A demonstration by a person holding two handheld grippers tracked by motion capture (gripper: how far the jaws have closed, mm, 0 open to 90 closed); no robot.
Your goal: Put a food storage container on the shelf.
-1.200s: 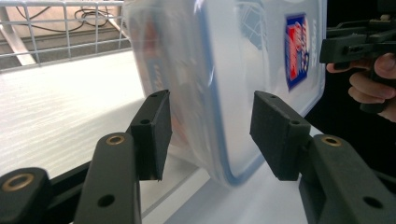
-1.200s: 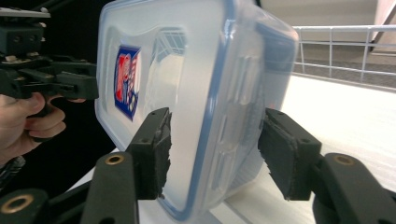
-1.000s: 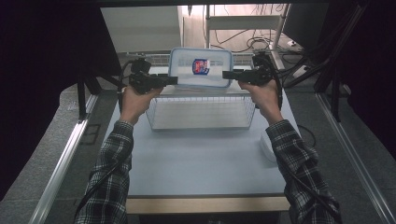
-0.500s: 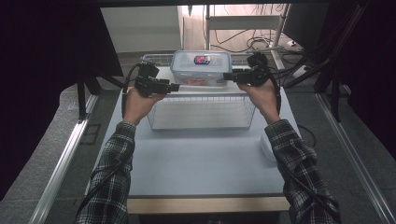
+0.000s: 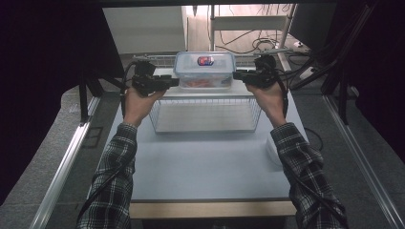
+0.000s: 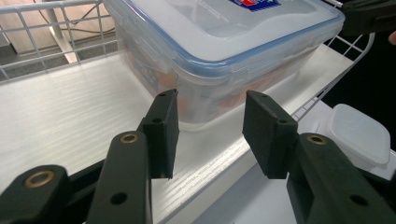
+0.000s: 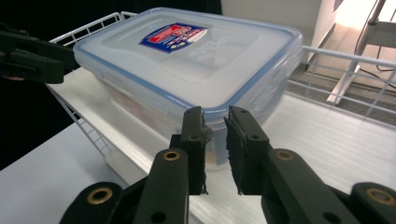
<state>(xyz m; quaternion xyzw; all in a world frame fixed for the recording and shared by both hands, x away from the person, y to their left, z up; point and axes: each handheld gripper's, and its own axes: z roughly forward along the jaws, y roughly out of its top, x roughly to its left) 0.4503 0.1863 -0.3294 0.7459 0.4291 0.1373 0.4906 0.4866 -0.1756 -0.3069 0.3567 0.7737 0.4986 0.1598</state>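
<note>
item: lidded plastic box [image 5: 204,70], clear walls, blue seal, red-and-blue label on lid, orange contents dimly visible. location: white shelf [image 5: 210,93] at 12 o'clock, above the wire basket [image 5: 205,114] on the table [image 5: 200,162]. change: box set down level on the shelf a second on; my right fingers [image 7: 215,140] just closed to a narrow gap at its end; my left fingers [image 6: 210,121] narrowed, spread, box not pinched. reading: placing looks done, release pending

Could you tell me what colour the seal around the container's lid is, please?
Blue, running round the rim of the clear lid of the container; the right gripper view shows it best.
</note>
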